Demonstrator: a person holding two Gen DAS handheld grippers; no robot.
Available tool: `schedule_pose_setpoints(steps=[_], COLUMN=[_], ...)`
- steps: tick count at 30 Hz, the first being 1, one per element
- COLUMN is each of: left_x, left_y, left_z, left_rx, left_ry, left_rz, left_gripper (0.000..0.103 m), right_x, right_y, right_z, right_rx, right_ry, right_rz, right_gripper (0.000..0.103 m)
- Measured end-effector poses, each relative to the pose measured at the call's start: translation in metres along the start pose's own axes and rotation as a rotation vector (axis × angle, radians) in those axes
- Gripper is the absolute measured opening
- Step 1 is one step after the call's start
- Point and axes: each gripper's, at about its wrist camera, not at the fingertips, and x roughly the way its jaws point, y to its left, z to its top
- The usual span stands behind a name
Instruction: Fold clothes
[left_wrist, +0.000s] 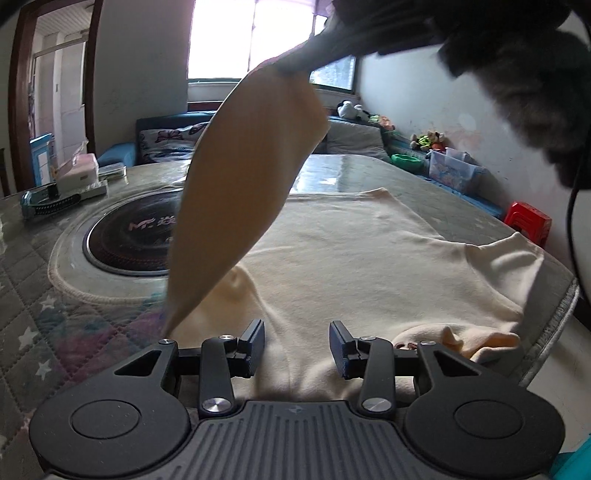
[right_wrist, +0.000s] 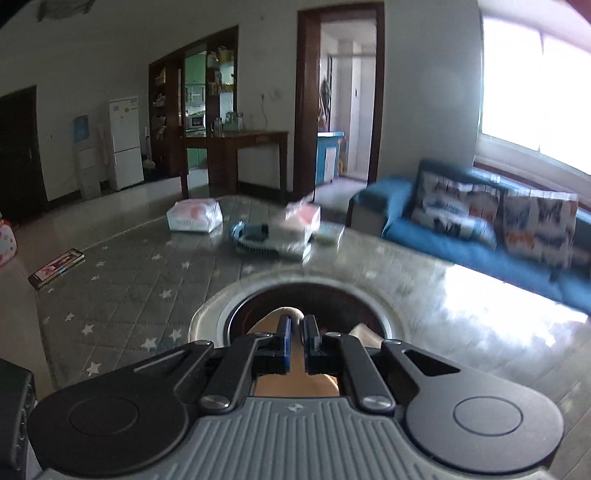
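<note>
The sleeve (left_wrist: 240, 177) is held high in the pinched right tongs (right_wrist: 297, 332) and should be laid flat across the shirt (left_wrist: 369, 258), while the left tongs (left_wrist: 297, 347) are kept wide.

So it's a cream shirt (left_wrist: 354, 258), plain knit, lying mostly flat on the table with the body spread out wide. Some soft wrinkles run across it. The right sleeve (left_wrist: 513, 266) sticks out toward the table edge, and the collar end near the front right is bunched into a small rumpled lump. The left sleeve (left_wrist: 243, 184) is lifted way up off the table, hanging as a long tapered flap that looks tan in the backlight, its top end pinched high up. In the right wrist view a bit of that same cloth (right_wrist: 291, 317) shows between the closed fingers.
</note>
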Motion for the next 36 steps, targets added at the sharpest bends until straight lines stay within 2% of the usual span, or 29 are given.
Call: schedule_pose_setpoints(steps=[5,8,15,22,25,29,36], left_x=[-0.003,-0.005,-0.011,-0.018,-0.022,-0.032,-0.033], left_y=[0.0,0.0,0.001,0.003,0.005,0.006,0.014], left_z=[-0.004,-0.005,-0.008,-0.01,-0.011,-0.014,-0.013], left_rx=[-0.007,-0.015,-0.034,-0.054,-0.042,0.001,0.015], left_ry=[0.012,0.016,0.026,0.037,0.041,0.034,0.03], left_rz=[0.061,0.096,0.118,0.141,0.128,0.108,0.132], left_gripper=[0.045,0.045,0.045,0.045,0.045,0.045,0.045], right_x=[-0.022,-0.031,-0.04,-0.033,-0.028,-0.019,-0.023], right_y=[0.002,0.0,-0.018,-0.038,-0.046,-0.053,-0.059], right_z=[0.012,0.007,-0.021,-0.064,-0.078,-0.092,-0.095], right_rx=[-0.039,-0.035,0.034,0.147,0.194,0.229,0.248], right_ry=[-0.028,-0.02,0.062,0.187,0.225,0.254,0.248], right_rz=[-0.035,-0.05,-0.098,-0.129,-0.136,-0.14,-0.141], right_gripper=[0.005,0.005,0.005,0.005,0.005,0.005,0.005])
